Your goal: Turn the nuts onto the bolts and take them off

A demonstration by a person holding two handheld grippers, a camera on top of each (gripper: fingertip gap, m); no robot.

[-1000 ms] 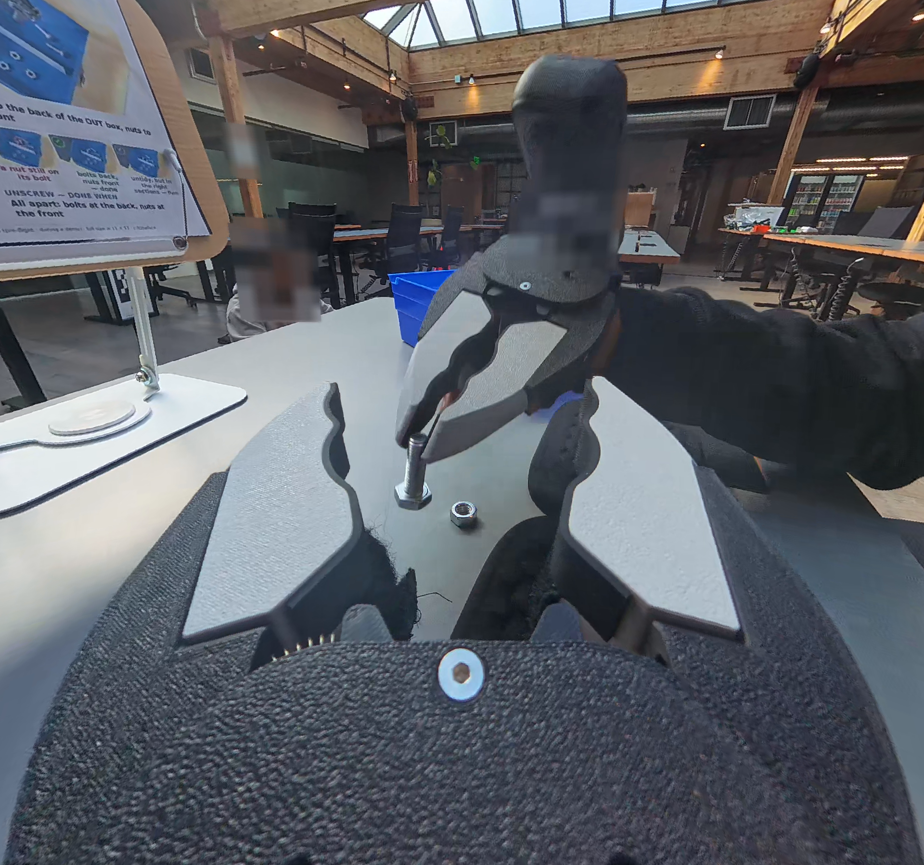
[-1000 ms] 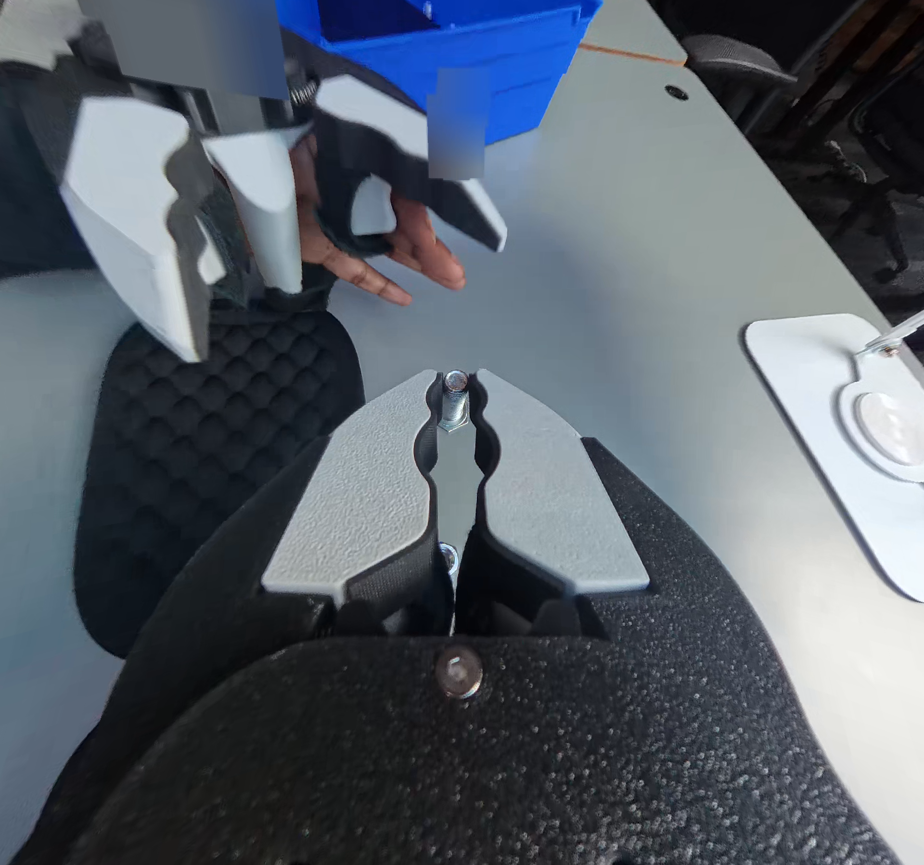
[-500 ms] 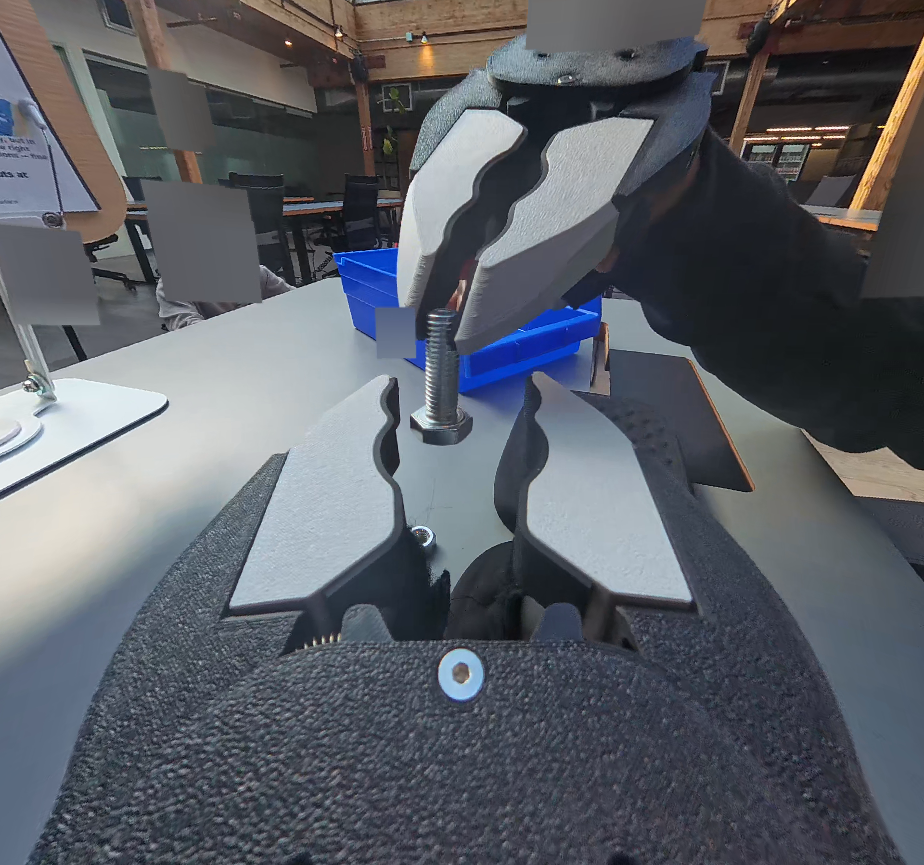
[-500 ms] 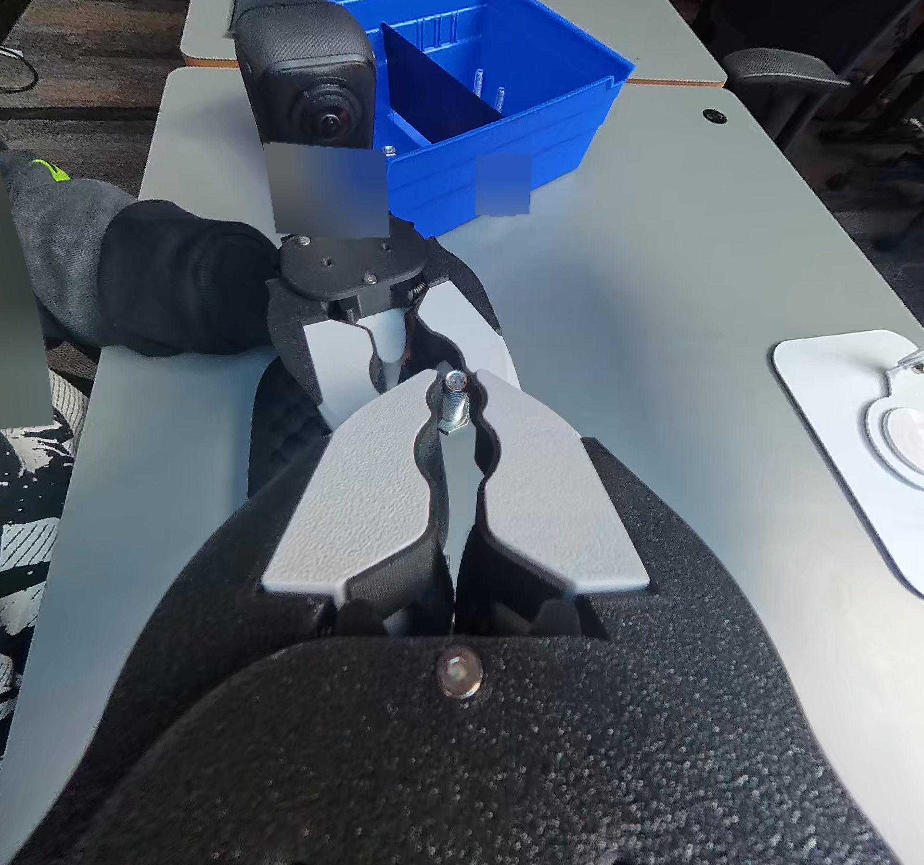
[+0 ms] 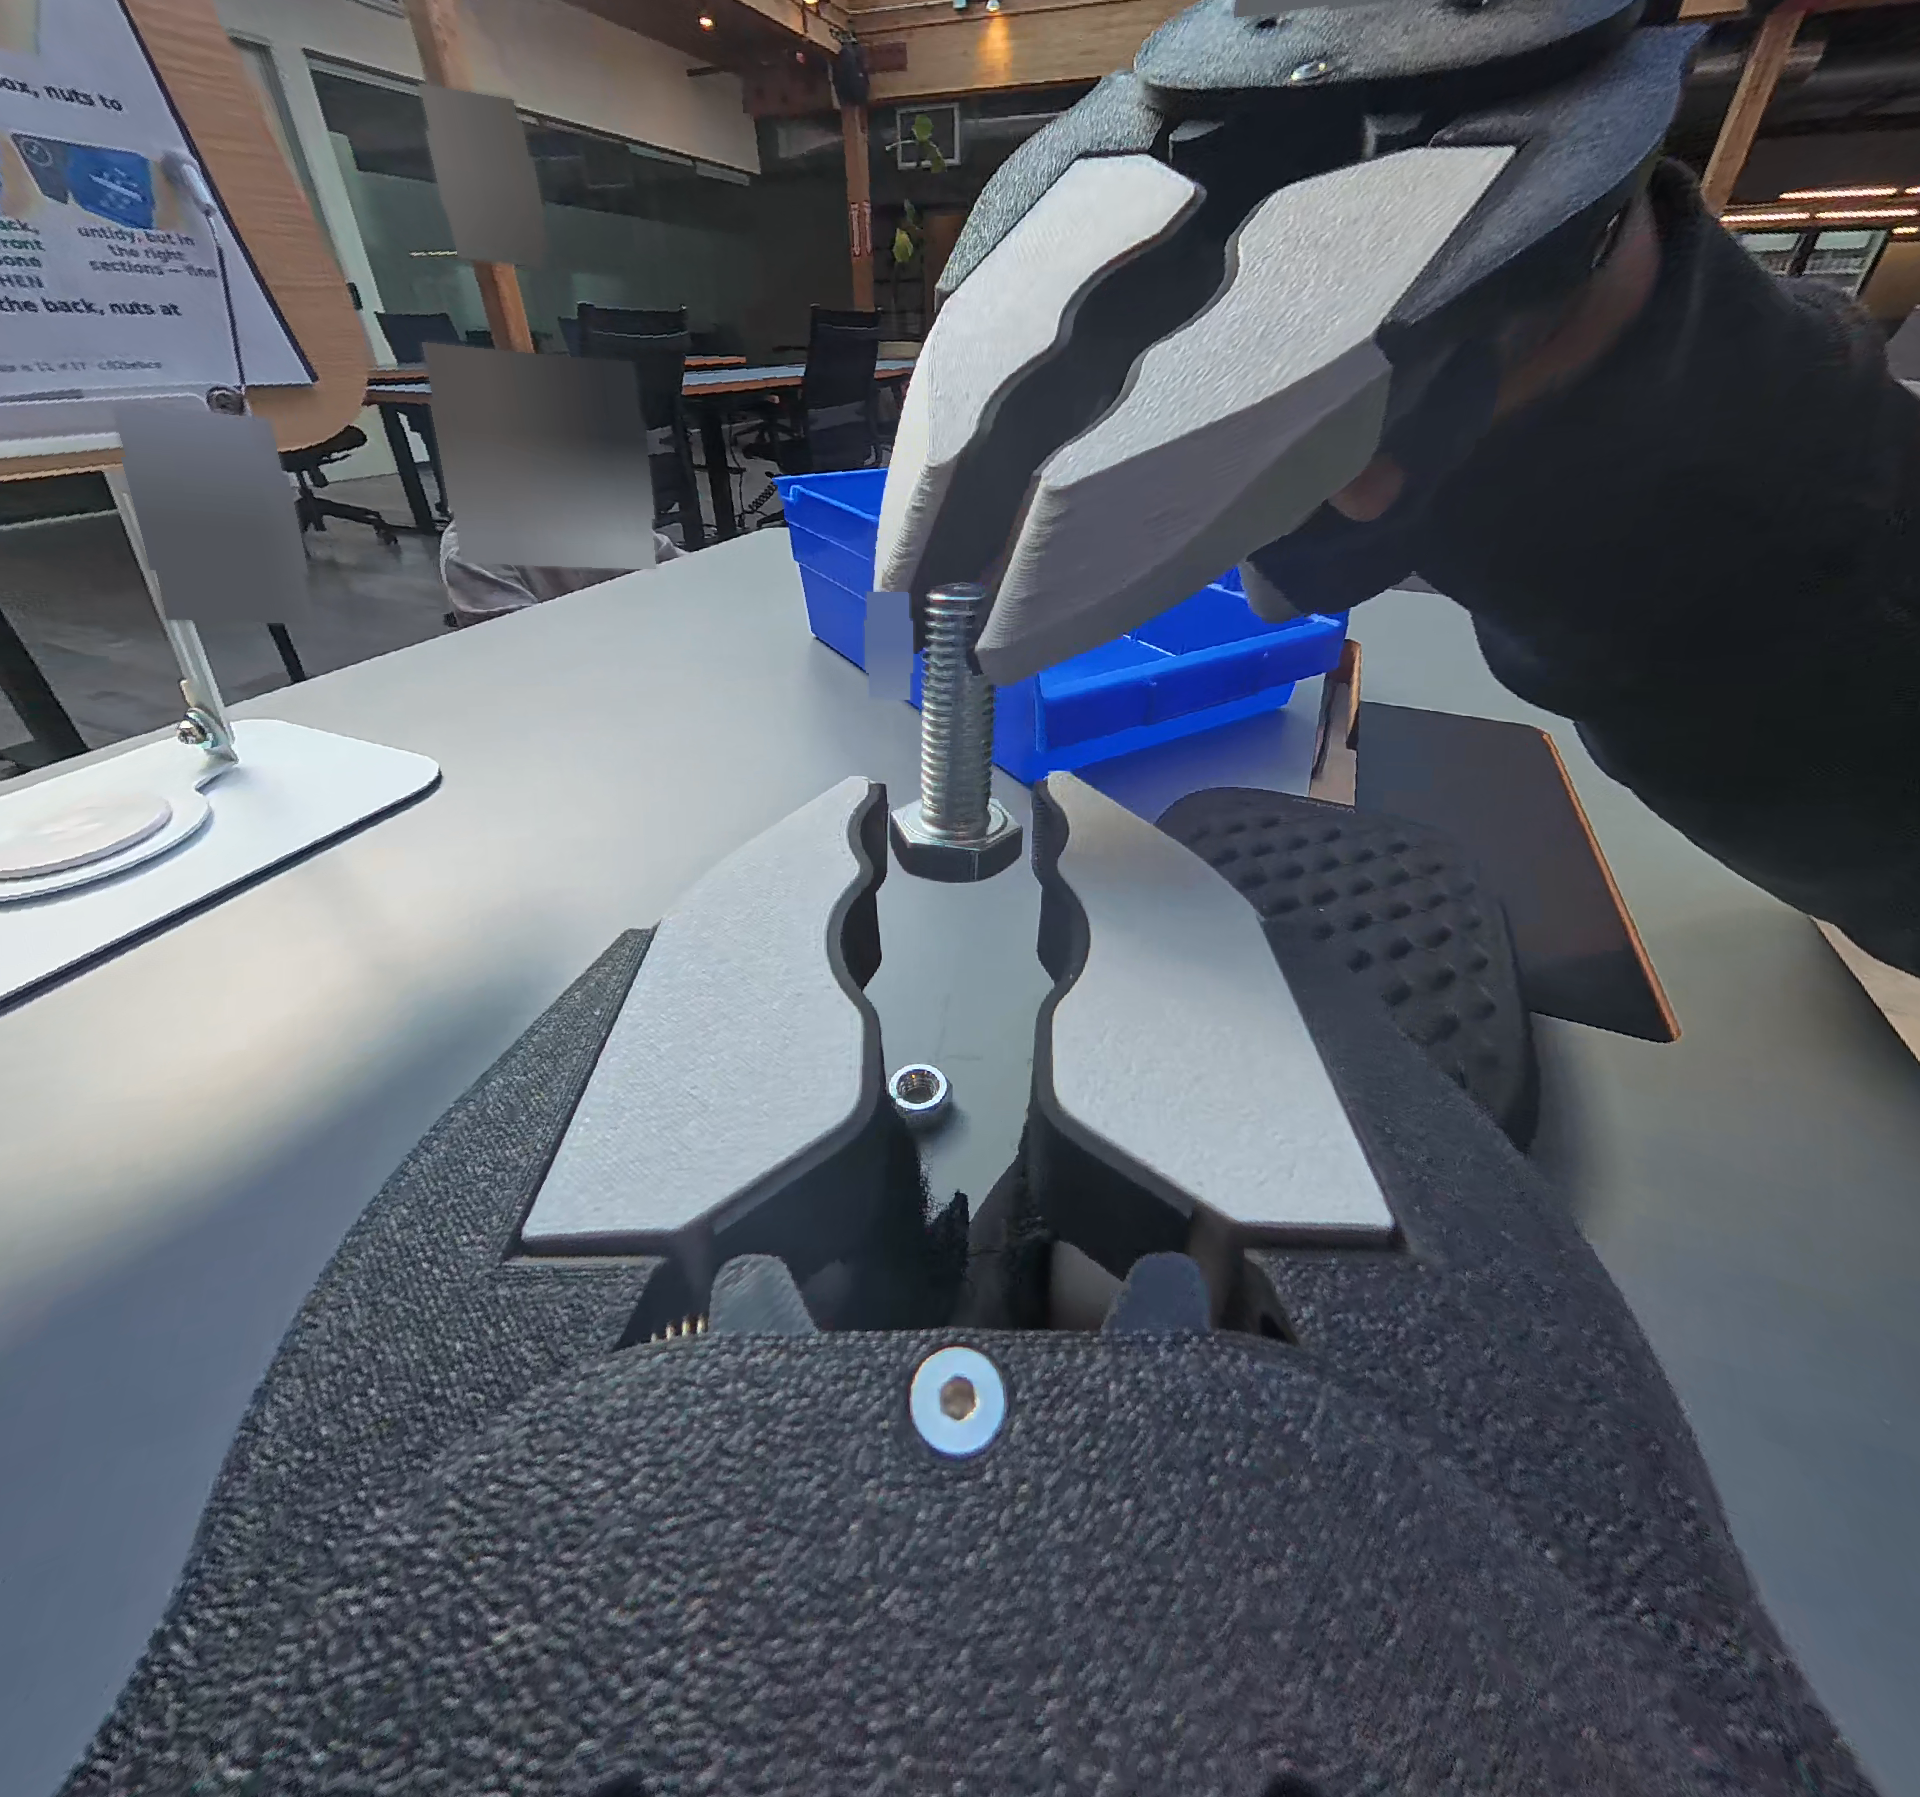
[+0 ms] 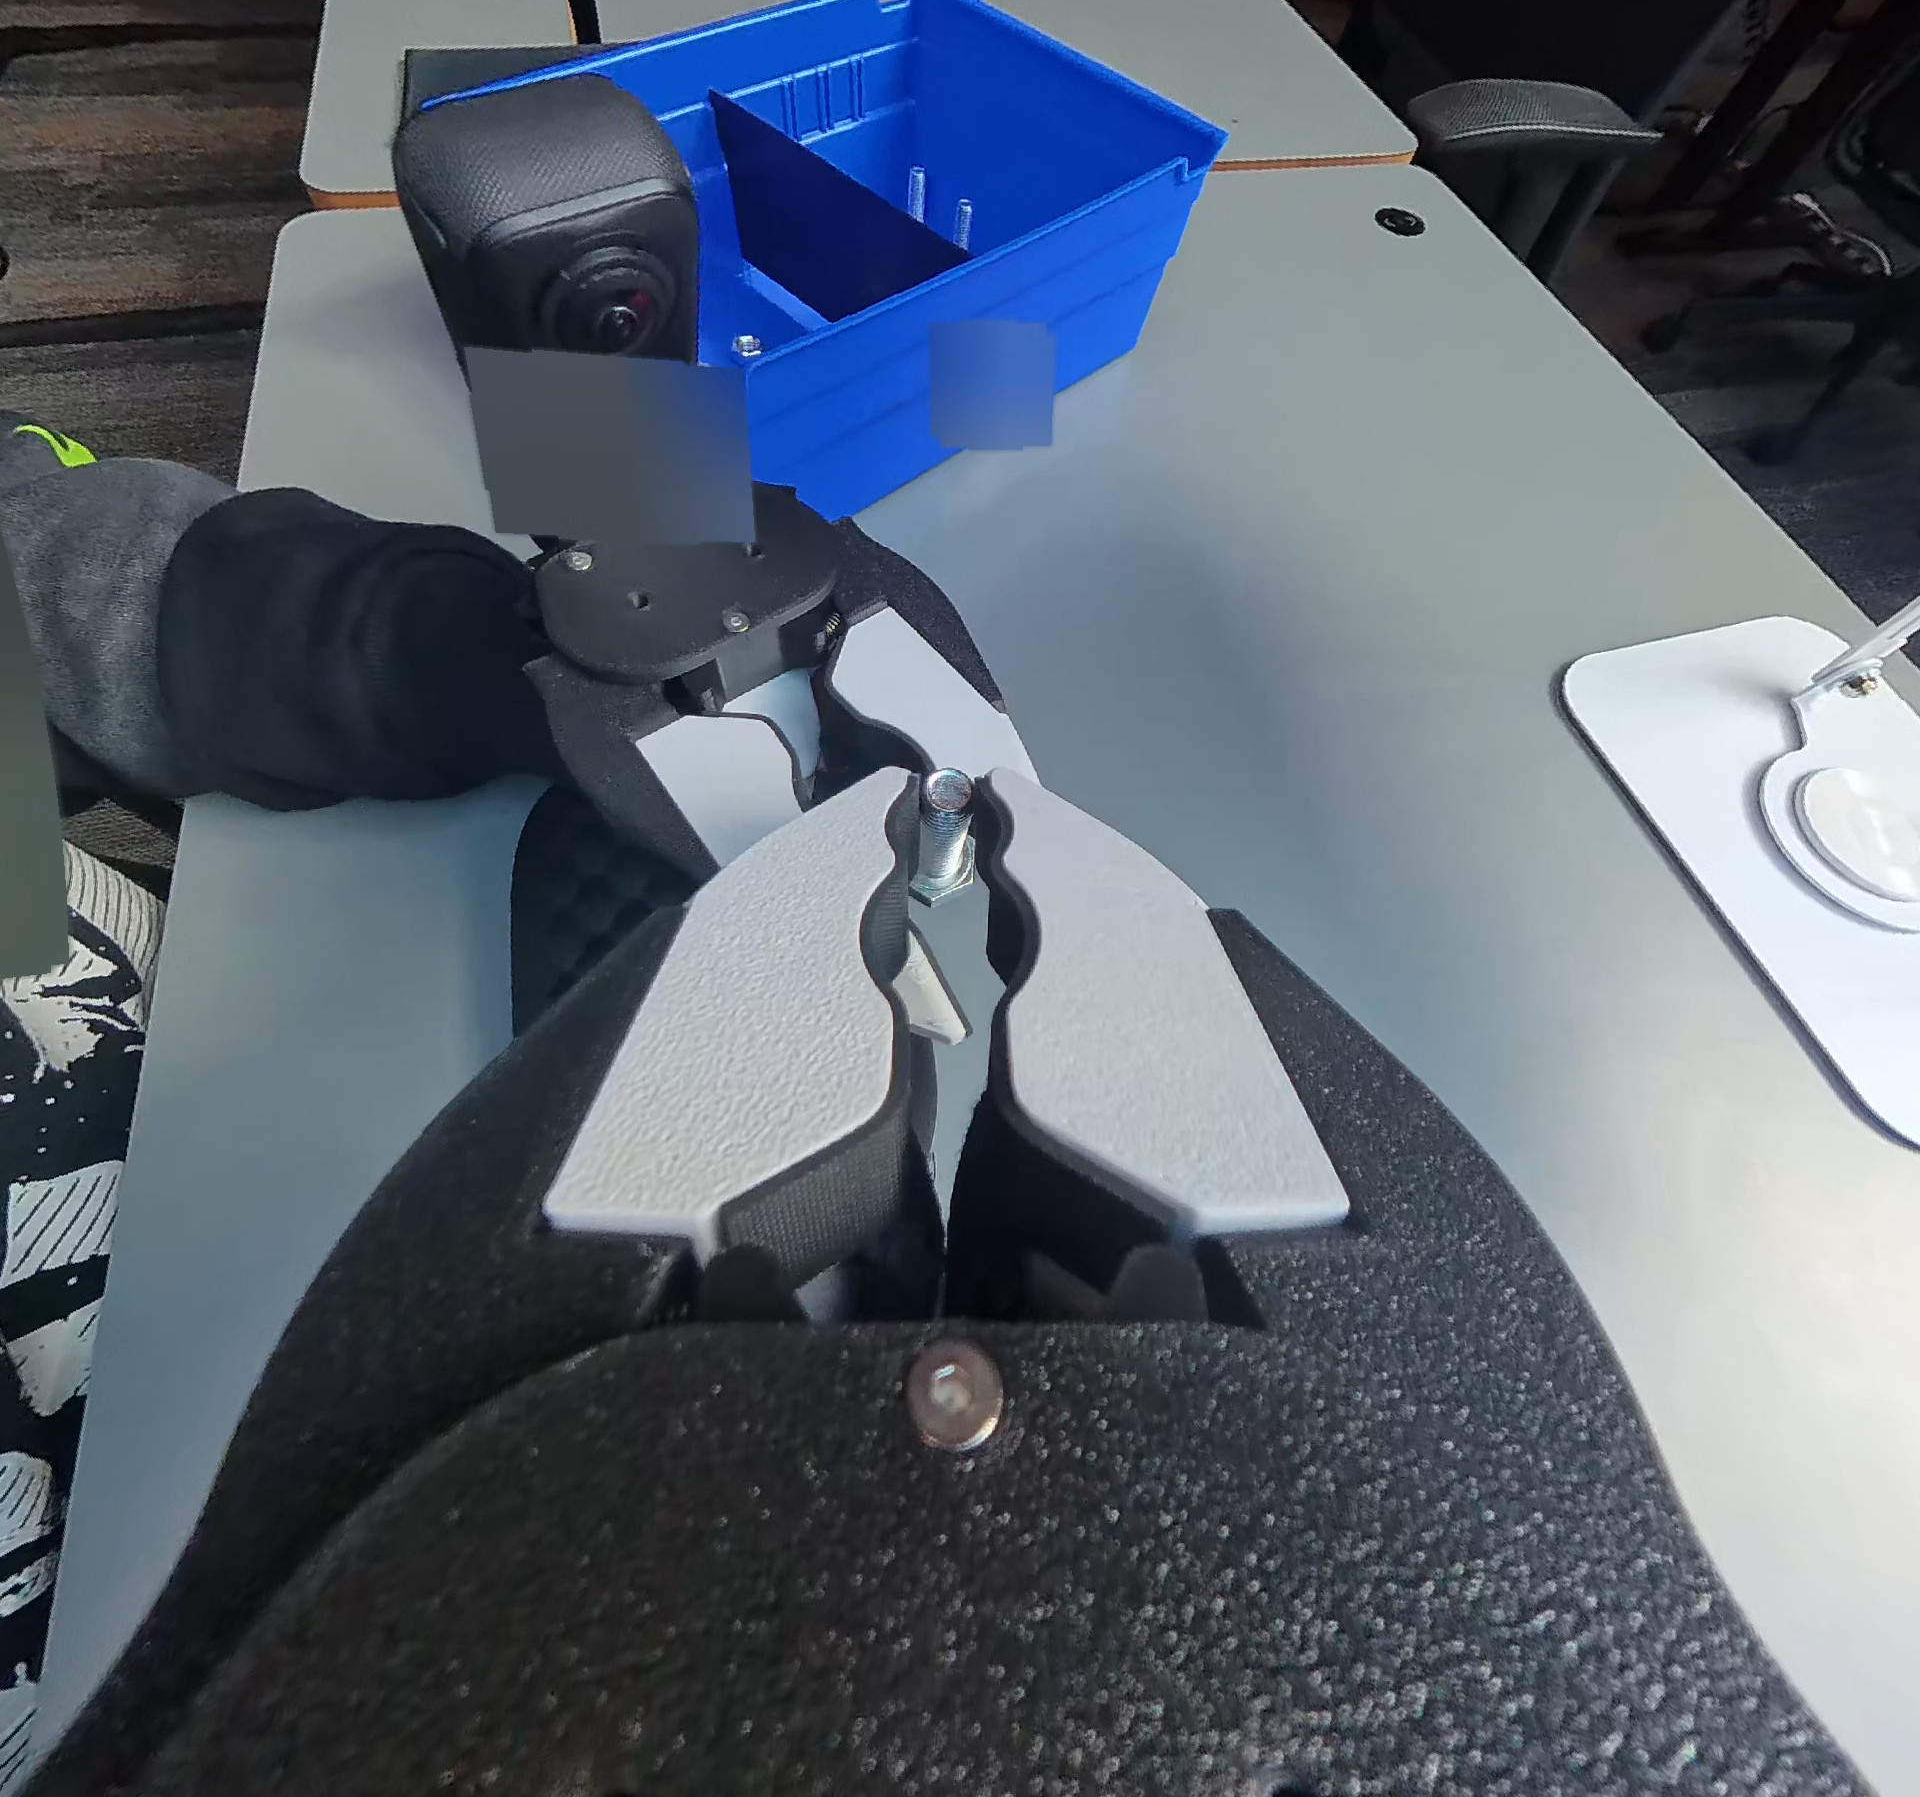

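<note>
At the far left of the left wrist view, a white stand base [image 5: 260, 791] sits on the grey surface [image 5: 582, 729] with bare room between it and the work in the middle. There a bolt [image 5: 956, 708] stands upright, head down on the surface, threaded shank pointing up.

The left hand-held gripper [image 5: 956, 812] lies low, its two fingers on either side of the bolt's hexagonal head; they appear to be just touching it, though the view does not settle whether they grip or only flank it. A loose nut [image 5: 920, 1087] lies flat on the surface between those fingers, nearer the camera than the bolt and apart from it.

The right hand-held gripper [image 5: 951, 625] comes down from above with its tips at the top of the shank, clenched on the bolt; in the right wrist view its fingers [image 6: 790, 968] close narrowly around the thread.

Behind the bolt sits a blue bin [image 5: 1143, 687], divided into compartments; two more bolts [image 6: 940, 204] stand in its back compartment. To the right a black padded mat [image 5: 1382, 926] lies beside the left hand-held gripper, and beyond it the surface's edge [image 5: 1600, 874] runs close by.
</note>
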